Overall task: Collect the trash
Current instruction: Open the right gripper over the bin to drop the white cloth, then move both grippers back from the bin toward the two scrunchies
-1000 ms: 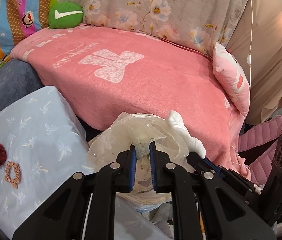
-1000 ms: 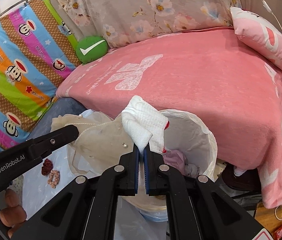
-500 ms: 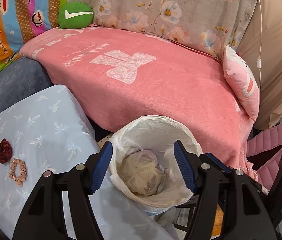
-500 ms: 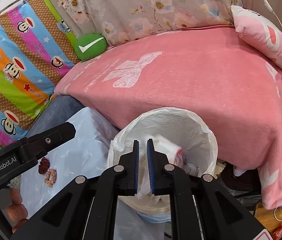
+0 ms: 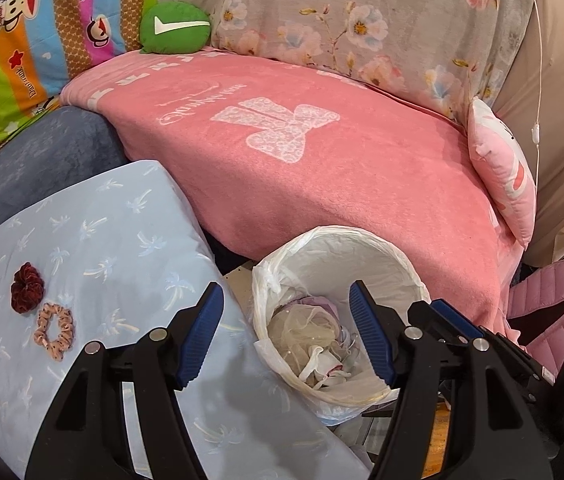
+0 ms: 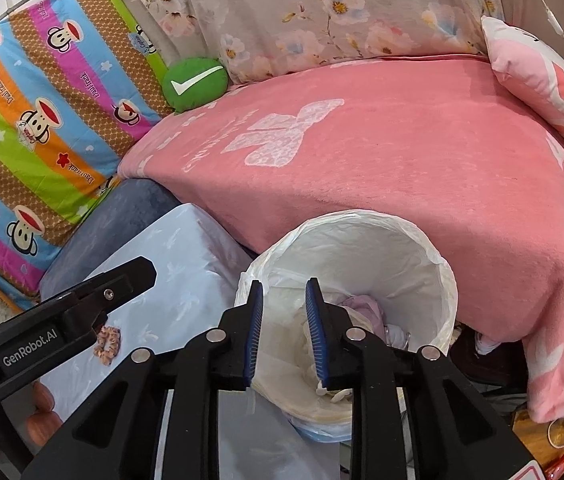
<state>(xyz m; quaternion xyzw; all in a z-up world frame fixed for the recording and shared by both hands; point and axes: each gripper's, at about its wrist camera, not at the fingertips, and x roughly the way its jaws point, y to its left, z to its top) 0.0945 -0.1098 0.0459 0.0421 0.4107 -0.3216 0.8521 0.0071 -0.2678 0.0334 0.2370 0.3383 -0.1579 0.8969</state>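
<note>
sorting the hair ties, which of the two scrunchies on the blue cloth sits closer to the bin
The peach spotted scrunchie; the dark red scrunchie lies farther from the bin.

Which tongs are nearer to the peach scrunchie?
Left. The left tongs hang open beside the scrunchie, at the bin's near edge; the right tongs are over the bin, opening, empty.

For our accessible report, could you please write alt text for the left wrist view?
The left gripper, its blue-padded fingers open and empty, hovers over a round bin lined with a white plastic bag holding crumpled cream netting and tissue. Two hair scrunchies lie on a pale blue cloth to the left; a pink blanket lies beyond.
</note>
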